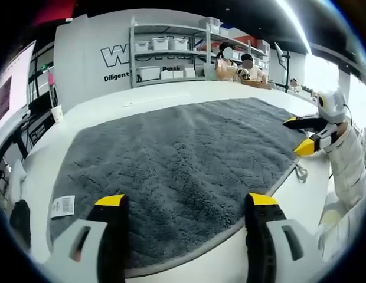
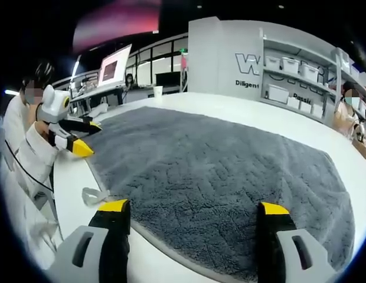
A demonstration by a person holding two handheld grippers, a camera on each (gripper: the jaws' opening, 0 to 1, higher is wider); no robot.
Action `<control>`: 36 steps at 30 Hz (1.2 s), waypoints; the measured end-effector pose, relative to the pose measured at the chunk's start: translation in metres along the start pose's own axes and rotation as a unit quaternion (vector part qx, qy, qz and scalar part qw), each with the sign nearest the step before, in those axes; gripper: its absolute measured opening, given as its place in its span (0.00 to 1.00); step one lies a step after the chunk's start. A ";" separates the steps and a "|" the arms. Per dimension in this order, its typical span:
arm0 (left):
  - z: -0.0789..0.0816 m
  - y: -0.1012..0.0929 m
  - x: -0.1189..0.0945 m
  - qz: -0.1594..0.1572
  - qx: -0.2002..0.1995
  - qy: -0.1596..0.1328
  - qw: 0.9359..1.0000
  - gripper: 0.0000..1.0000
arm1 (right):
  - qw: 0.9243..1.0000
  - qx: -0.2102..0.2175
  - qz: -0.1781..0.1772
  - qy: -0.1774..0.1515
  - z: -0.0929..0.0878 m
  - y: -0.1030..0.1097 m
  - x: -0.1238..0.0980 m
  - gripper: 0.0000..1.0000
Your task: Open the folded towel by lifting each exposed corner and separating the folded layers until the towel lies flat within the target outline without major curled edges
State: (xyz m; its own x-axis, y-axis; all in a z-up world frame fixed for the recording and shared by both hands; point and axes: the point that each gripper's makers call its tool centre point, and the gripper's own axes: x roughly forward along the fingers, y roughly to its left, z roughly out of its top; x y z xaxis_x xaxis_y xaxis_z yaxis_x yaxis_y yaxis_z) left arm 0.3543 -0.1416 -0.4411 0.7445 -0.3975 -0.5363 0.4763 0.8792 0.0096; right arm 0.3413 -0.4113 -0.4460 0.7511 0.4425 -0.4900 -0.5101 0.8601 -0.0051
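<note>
The grey towel (image 1: 183, 153) lies spread open and flat on the white table (image 1: 171, 94), its pile showing a zigzag pattern. A white label (image 1: 63, 206) hangs at one corner and a small loop tag (image 1: 300, 172) at another edge. My left gripper (image 1: 186, 203) is open over the near edge with nothing between its yellow tips. The right gripper (image 1: 298, 134) comes in from the right, held open beside the towel's edge. In the right gripper view the towel (image 2: 218, 171) fills the middle, my right gripper (image 2: 195, 207) is open over its edge, and the left gripper (image 2: 88, 137) is open at the left.
Shelves with white bins (image 1: 171, 53) stand behind the table, also seen as shelves (image 2: 295, 76). Two people (image 1: 239, 62) sit at the far side. A paper cup (image 1: 56, 112) stands near the table's left edge. A desk with a monitor (image 2: 115, 71) is further back.
</note>
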 end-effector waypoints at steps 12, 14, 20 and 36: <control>0.018 0.010 -0.012 -0.001 -0.009 -0.033 0.999 0.85 | 1.000 0.001 0.000 -0.003 0.000 0.000 0.000 0.87; 0.021 0.017 -0.013 0.007 -0.014 -0.041 0.999 0.86 | 1.000 0.001 -0.001 -0.005 0.000 0.000 0.000 0.87; 0.026 0.040 -0.018 0.036 -0.017 -0.049 0.998 0.87 | 1.000 0.001 -0.001 -0.006 0.000 0.000 0.000 0.87; 0.050 0.100 -0.031 0.087 -0.050 -0.082 0.992 0.83 | 1.000 0.001 0.000 -0.006 -0.001 0.000 -0.001 0.87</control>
State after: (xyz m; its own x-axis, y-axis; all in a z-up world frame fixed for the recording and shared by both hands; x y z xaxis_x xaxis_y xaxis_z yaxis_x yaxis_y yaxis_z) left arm 0.4028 -0.0544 -0.3810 0.8818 -0.2674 -0.3884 0.2913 0.9566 0.0027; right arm 0.3405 -0.4115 -0.4463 0.7566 0.4449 -0.4791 -0.5089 0.8608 -0.0043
